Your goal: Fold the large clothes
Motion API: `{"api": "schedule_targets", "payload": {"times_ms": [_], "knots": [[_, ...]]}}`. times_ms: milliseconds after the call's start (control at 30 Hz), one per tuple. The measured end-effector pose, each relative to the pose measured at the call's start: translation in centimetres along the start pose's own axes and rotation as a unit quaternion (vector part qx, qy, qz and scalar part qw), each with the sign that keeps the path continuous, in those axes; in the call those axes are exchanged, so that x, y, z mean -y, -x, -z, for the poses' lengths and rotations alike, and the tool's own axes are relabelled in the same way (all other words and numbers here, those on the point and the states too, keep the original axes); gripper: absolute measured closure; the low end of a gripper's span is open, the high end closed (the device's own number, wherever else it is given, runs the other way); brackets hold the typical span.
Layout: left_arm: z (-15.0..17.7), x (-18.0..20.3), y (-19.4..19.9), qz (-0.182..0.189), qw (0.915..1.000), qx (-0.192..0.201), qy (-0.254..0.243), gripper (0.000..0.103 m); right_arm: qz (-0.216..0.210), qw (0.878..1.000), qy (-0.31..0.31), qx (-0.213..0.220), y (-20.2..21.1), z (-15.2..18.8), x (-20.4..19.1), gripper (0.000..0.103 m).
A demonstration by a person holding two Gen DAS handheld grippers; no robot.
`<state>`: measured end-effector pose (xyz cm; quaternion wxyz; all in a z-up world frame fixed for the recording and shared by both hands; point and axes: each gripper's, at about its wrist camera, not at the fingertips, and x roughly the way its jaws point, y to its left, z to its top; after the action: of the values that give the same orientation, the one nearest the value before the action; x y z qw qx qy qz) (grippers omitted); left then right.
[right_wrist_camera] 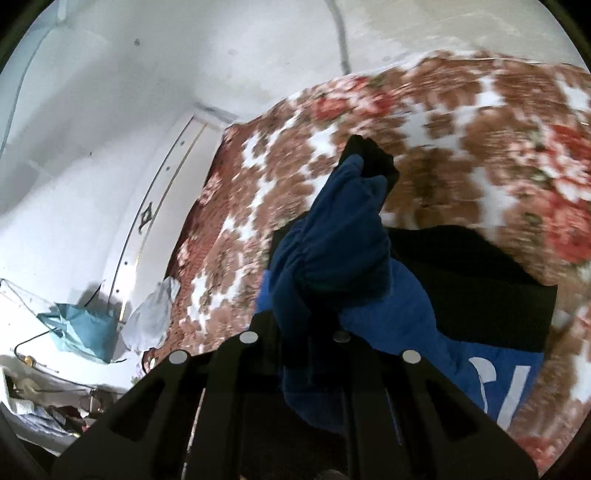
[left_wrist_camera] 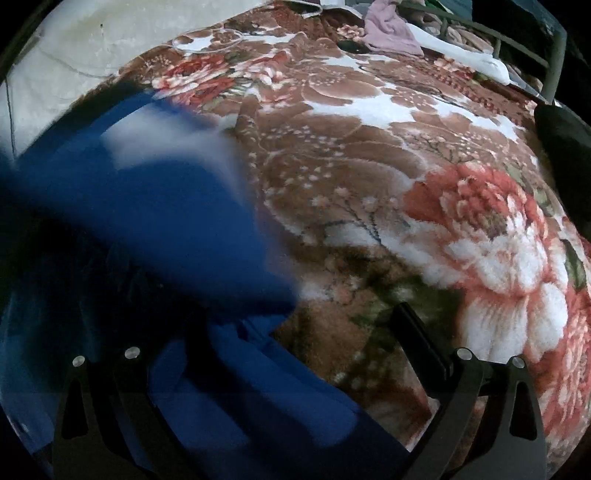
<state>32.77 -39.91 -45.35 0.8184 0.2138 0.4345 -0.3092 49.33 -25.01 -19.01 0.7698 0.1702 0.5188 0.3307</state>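
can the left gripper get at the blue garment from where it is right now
Probably yes: the left gripper stands open over the floral blanket, and a fold of the blue garment already lies against its left finger, nothing between.

The floral blanket (left_wrist_camera: 369, 177) lies bare across its middle and right side. A blue garment (left_wrist_camera: 166, 221) covers the left edge. Loose clothes (left_wrist_camera: 391, 29) crowd the far edge.

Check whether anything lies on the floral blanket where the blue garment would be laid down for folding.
Nothing visible does. The floral fleece blanket is bare beside the blue fabric garment. The pink cloth and white cloth lie far off at the bed's end.
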Motion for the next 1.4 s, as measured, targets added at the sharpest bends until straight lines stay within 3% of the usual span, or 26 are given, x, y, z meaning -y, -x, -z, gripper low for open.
{"api": "schedule_targets", "payload": {"times_ms": [233,367,533,600,700,767,833,967,1100,1167,1233,1367,1400], "knots": [[0.2,-0.4,-0.2,0.001,1.0,0.005,0.005,0.005,0.029,0.997,0.032,-0.068,-13.7,1.0,-5.0,0.094],[0.2,-1.0,-0.5,0.012,0.9998,0.011,0.014,0.004,0.049,0.993,0.027,-0.107,-21.5,3.3,-5.0,0.093],[0.2,-1.0,-0.6,0.019,0.9994,0.018,0.02,0.004,0.081,0.987,0.028,-0.136,-27.8,5.2,-4.5,0.092],[0.2,-1.0,-0.6,0.022,0.9994,0.018,0.021,0.004,0.086,0.986,0.027,-0.142,-29.6,5.4,-4.5,0.085],[0.2,-1.0,-0.7,0.016,0.9996,0.014,0.017,0.004,0.075,0.985,0.03,-0.152,-31.6,5.2,-4.9,0.057],[0.0,-0.8,-0.7,0.009,0.9999,0.008,0.012,0.004,0.055,0.986,0.033,-0.154,-32.0,5.0,-5.5,0.035],[-0.1,-0.8,-0.5,0.01,0.9998,-0.003,0.016,0.005,0.046,0.987,0.04,-0.15,-32.4,4.7,-6.6,0.025],[0.6,-0.5,0.9,0.023,0.9992,-0.023,0.022,0.005,0.027,0.988,0.043,-0.143,-31.3,4.2,-7.9,0.022],[2.9,0.5,3.6,0.018,0.9993,-0.027,0.016,0.005,0.034,0.992,0.04,-0.117,-26.7,3.0,-7.4,0.021],[4.7,1.7,5.1,0.011,0.9989,-0.029,-0.035,0.005,0.054,0.992,0.043,-0.104,-24.4,2.5,-6.8,0.02],[6.5,1.6,6.9,0.0,0.9983,-0.022,-0.053,0.005,0.087,0.99,0.057,-0.092,-21.8,2.1,-5.7,0.018],[9.3,-2.5,10.8,-0.004,0.9998,-0.016,-0.007,0.005,0.17,0.98,0.082,-0.069,-17.0,2.0,-3.0,0.014],[10.1,-3.8,11.8,-0.022,0.9996,-0.016,-0.004,0.005,0.192,0.976,0.082,-0.064,-15.7,2.1,-1.9,0.014]]}}
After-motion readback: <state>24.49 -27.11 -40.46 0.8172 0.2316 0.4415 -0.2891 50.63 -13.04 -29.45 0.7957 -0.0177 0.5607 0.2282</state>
